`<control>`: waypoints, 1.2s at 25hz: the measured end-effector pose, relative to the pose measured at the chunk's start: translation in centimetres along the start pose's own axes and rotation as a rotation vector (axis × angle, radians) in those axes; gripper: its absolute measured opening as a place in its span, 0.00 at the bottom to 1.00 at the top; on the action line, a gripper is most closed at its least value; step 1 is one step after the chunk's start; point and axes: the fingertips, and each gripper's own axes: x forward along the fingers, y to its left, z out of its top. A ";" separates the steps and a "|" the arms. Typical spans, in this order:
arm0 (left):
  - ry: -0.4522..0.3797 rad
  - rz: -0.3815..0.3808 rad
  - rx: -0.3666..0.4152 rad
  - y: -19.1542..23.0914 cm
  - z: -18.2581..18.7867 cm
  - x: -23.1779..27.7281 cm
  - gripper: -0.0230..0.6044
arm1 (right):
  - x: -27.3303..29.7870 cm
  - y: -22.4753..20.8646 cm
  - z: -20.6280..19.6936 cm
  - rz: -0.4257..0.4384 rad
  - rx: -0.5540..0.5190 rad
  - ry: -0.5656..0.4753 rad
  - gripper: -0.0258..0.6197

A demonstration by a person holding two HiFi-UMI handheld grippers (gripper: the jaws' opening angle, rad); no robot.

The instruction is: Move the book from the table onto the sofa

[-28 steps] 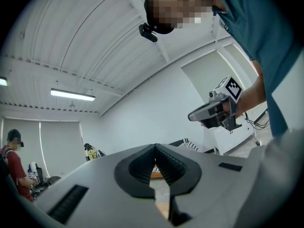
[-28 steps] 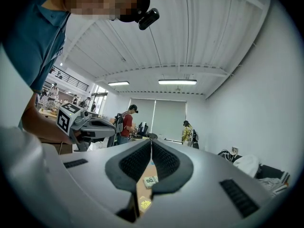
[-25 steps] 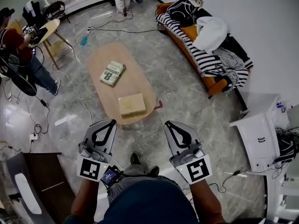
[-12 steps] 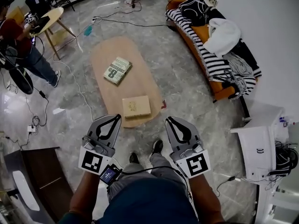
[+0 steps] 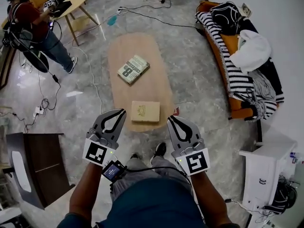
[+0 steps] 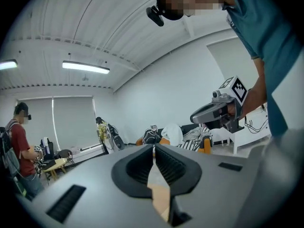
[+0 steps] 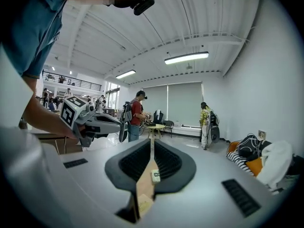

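Left gripper [image 5: 121, 113] and right gripper [image 5: 171, 119] are hovering closed and empty, just short of the oval table [image 5: 142, 44]. Their jaws should be opening before pinching the near edge of the tan book [image 5: 145, 111].

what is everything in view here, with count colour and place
table: 1, light wood, middle of floor
green book: 1, green and white, mid table
tan book: 1, tan, table's near end
sofa: 1, orange, right wall
striped blanket: 1, black and white, on sofa
white cloth: 1, white, on sofa
bag: 1, black, sofa's far end
small table: 1, light wood, top left
person: 1, red shirt, beside small table
white cabinet: 1, white, lower right
dark cabinet: 1, dark, lower left
left hand-held gripper: 1, grey, shut, empty, before table
right hand-held gripper: 1, grey, shut, empty, before table
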 end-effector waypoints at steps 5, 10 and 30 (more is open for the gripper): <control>0.030 0.036 0.002 0.8 -1.9 2.1 0.04 | 2.8 -1.2 -2.3 0.063 0.003 0.026 0.08; 0.078 0.029 -0.105 2.0 -6.3 3.7 0.06 | 5.8 -1.5 -5.6 0.078 0.016 0.079 0.14; 0.434 -0.097 -0.543 1.2 -35.0 13.7 0.26 | 16.4 -4.7 -32.1 0.006 0.255 0.522 0.29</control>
